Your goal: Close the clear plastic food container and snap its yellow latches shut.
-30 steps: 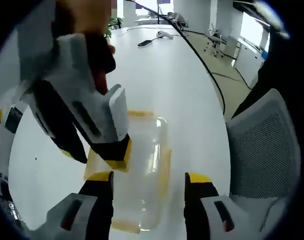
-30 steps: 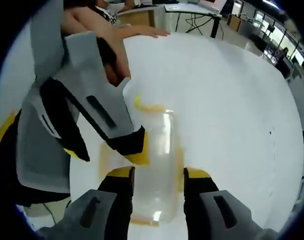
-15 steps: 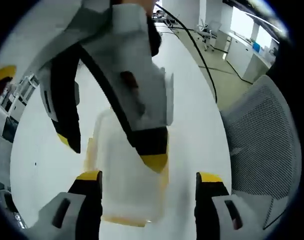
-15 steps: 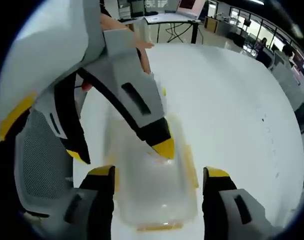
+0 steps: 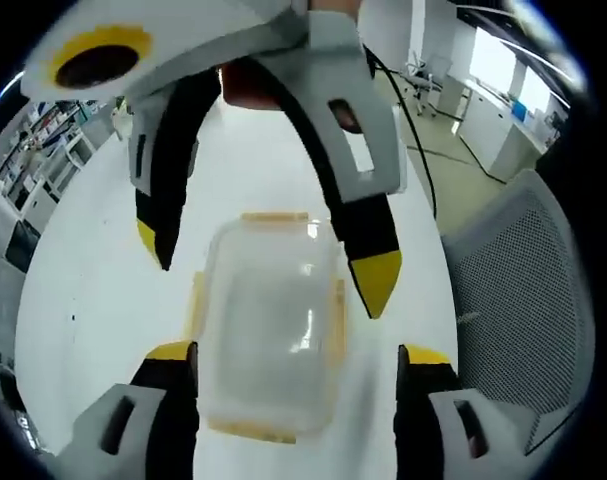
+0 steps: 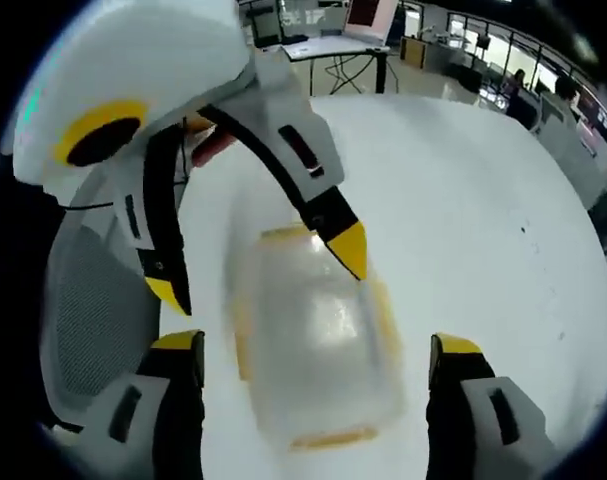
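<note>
Your clear container (image 5: 273, 335) sits on the white table (image 5: 103, 290) with its lid on, yellow latches (image 5: 335, 320) along its sides. Both hand-held grippers hang spread above it (left (image 5: 293, 400), right (image 6: 318, 395)), each straddling it and gripping nothing.

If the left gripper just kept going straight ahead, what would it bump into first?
Probably the clear container with the yellow latches. It sits on the white table right ahead, between the left gripper's open jaws. The right gripper hovers over it too, but depth is hard to judge.
</note>
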Motion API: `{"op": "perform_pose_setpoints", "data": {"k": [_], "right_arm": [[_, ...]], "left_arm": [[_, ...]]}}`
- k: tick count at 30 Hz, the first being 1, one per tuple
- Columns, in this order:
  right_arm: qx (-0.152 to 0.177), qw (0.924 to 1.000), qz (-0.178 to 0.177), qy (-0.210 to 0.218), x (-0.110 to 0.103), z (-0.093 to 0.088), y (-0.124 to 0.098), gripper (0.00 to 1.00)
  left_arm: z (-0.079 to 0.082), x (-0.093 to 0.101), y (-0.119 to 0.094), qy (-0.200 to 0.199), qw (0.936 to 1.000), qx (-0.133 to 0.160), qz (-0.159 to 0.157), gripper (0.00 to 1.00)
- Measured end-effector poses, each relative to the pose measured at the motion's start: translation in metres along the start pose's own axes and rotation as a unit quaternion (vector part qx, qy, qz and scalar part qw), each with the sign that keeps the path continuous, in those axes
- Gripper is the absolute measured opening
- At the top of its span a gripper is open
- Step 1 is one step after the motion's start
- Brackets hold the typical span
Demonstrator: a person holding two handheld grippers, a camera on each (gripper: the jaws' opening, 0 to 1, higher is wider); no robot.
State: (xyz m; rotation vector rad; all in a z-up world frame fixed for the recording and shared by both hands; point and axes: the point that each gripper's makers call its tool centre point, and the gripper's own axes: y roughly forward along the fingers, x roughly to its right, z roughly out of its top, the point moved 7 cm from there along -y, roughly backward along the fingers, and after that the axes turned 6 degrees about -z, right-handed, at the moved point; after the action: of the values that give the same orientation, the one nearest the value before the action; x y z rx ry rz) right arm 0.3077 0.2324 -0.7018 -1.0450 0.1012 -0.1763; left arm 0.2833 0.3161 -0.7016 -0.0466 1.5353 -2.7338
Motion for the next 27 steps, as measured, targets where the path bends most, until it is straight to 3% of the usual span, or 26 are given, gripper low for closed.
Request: {"op": "perform_pose_setpoints", "data": {"k": [7,11,16,20,27], "right_arm": [[-0.013,0.9999,-0.003,-0.008,-0.002,-0.008,-0.004,0.95],[-0.034,0.9989,-0.006,-0.032,-0.003,-0.016,-0.005,0.97],[-0.036,0.9988,-0.001,-0.033,-0.005,-0.022,-0.006,1.00],[-0.044,0.9979,-0.003,-0.047,-0.007,-0.028,-0.004,1.00],[-0.055,0.9964,-0.005,-0.063,-0.008,-0.033,0.000,0.99]], "left_arm": [[-0.001,-0.004,-0.006,-0.013,0.9999,0.011,0.000,0.83],[-0.008,-0.008,-0.006,0.001,0.9999,-0.016,0.005,0.86],[-0.008,-0.009,-0.005,-0.014,0.9998,-0.013,-0.007,0.90],[-0.014,-0.014,-0.001,-0.017,0.9995,-0.027,0.002,0.97],[-0.023,-0.015,0.006,-0.020,0.9988,-0.043,-0.005,0.97]]}}
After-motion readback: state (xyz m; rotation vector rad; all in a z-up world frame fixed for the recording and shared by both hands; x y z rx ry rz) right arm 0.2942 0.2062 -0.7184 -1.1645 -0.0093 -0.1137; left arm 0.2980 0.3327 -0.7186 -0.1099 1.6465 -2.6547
